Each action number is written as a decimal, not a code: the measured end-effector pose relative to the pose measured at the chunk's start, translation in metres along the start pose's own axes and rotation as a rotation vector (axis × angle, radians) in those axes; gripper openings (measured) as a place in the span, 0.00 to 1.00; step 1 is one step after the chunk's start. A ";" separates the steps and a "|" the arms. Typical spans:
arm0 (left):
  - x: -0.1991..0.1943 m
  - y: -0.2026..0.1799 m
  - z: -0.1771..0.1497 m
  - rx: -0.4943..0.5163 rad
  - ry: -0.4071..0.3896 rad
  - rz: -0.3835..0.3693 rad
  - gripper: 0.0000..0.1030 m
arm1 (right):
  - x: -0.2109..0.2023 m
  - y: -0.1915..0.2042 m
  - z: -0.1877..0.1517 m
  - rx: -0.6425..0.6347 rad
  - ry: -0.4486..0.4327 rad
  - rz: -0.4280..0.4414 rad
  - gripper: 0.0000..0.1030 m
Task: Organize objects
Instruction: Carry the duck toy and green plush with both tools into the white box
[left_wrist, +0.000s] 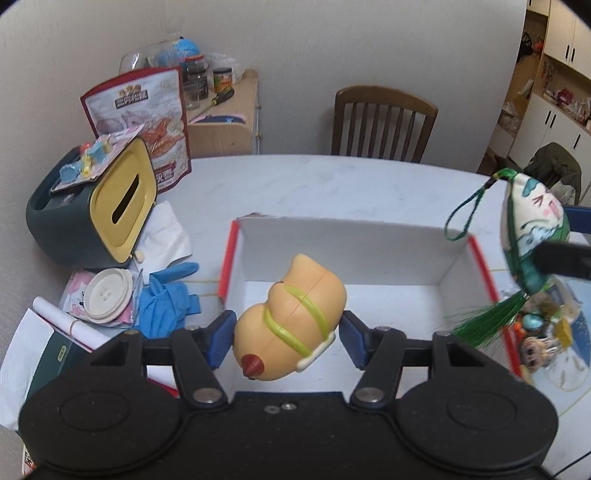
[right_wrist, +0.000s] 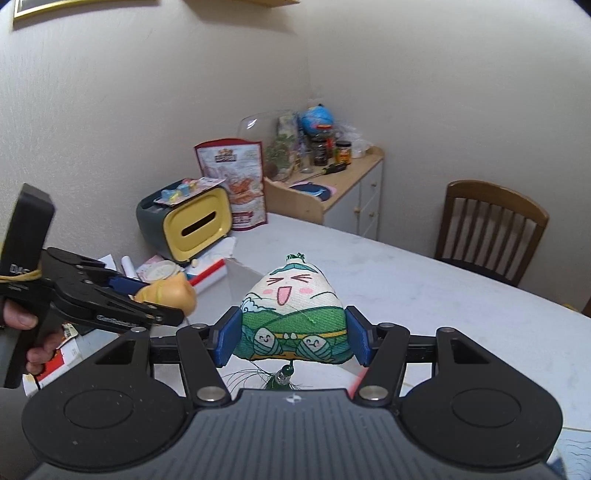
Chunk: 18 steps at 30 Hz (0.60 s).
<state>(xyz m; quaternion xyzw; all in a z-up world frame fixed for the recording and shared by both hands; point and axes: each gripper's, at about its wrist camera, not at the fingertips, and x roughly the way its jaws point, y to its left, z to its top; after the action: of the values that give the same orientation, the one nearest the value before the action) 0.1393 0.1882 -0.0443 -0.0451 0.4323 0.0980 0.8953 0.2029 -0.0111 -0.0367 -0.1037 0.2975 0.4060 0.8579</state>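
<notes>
My left hand-held gripper pinches the tan plastic croissant-shaped toy above the open white cardboard box with red edges, ready to drop it in. My right hand-held gripper clamps the embroidered green-and-white fabric sachet with tassel just beside the box, above the tabletop, probably bound for it too.

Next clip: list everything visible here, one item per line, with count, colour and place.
Toy: 1, orange with green stripes, in left hand-held gripper over box.
Pouch: 1, white-green with tassel, in right hand-held gripper.
Box: 1, white, red edges, on table.
Tissue holder: 1, dark green and yellow, table's left.
Glove: 1, blue, beside box.
Snack bag: 1, red-white, behind holder.
Chair: 1, brown, far side.
Left hand-held gripper: black, blue pads.
Right hand-held gripper: same.
</notes>
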 end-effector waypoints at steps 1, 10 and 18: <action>0.004 0.002 0.000 0.003 0.009 0.000 0.58 | 0.008 0.006 0.001 -0.009 0.011 0.001 0.58; 0.043 0.003 -0.002 0.065 0.085 -0.014 0.58 | 0.080 0.042 -0.027 -0.047 0.164 -0.012 0.58; 0.081 -0.018 -0.008 0.190 0.185 -0.003 0.58 | 0.126 0.046 -0.056 -0.054 0.290 -0.042 0.58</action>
<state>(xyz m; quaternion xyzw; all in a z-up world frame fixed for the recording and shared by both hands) 0.1858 0.1805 -0.1125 0.0304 0.5202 0.0509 0.8520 0.2067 0.0750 -0.1540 -0.1907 0.4051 0.3768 0.8109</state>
